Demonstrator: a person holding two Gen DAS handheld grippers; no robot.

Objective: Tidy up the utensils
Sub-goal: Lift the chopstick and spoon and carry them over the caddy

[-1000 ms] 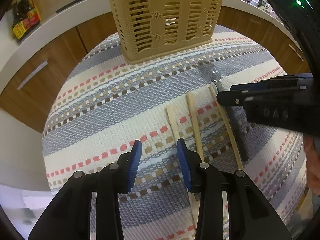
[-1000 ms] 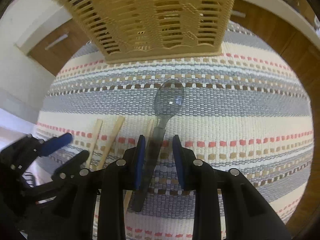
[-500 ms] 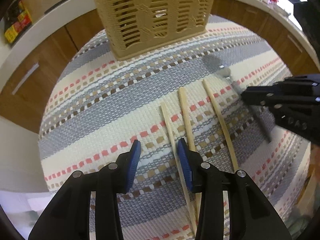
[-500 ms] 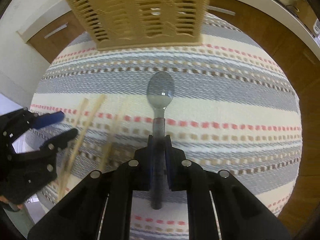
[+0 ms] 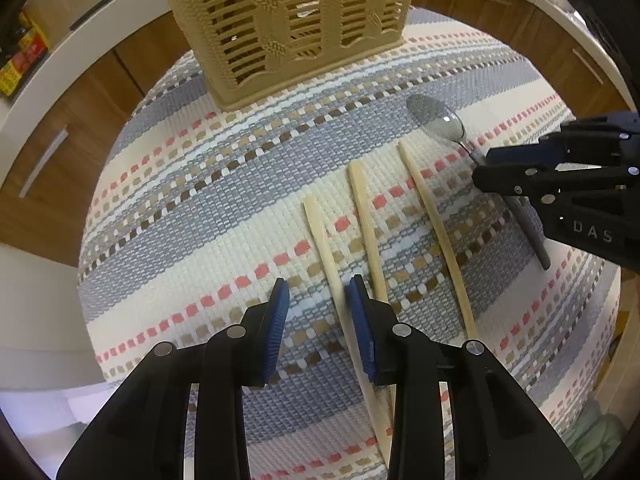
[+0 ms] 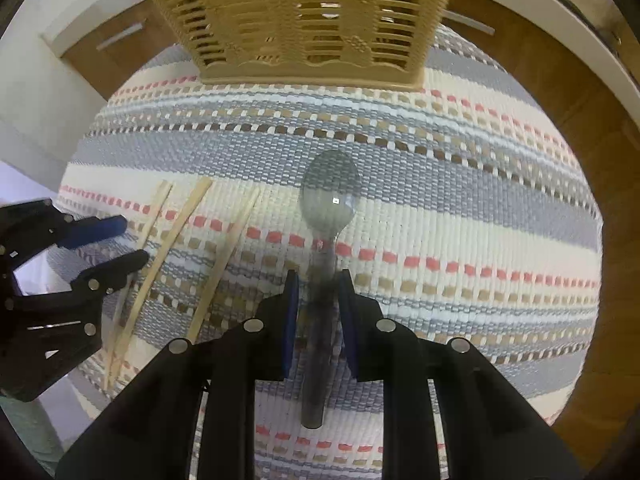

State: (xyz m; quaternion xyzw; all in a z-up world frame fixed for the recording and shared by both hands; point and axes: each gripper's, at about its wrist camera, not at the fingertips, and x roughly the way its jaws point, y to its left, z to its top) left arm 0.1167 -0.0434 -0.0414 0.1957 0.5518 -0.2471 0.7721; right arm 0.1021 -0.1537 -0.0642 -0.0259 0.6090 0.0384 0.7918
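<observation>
Left wrist view: one tan slotted plastic utensil basket (image 5: pixel 288 20) stands at the far edge of the striped woven table mat (image 5: pixel 192 208). Three pale wooden chopsticks (image 5: pixel 364 216) lie side by side on the mat; one clear grey plastic spoon (image 5: pixel 440 120) lies to their right. The left gripper (image 5: pixel 318 300) has just been closing, yet its blue pads grip nothing: the leftmost chopstick runs between them, hard against the right pad and clear of the left. Bare mat stretches to the left of the gripper and up to the basket. The right gripper (image 5: pixel 480 168) sits over the spoon's handle.

Right wrist view: the same single spoon (image 6: pixel 330 200) points its bowl at the basket (image 6: pixel 296 12), its blurred handle between the right gripper (image 6: pixel 318 284) pads. These jaws have just been widening; a thin gap shows on each side, so the handle is released. Three chopsticks (image 6: pixel 224 256) lie left; the left gripper (image 6: pixel 124 240) is at the leftmost. Open mat (image 6: pixel 480 208) lies to the right
</observation>
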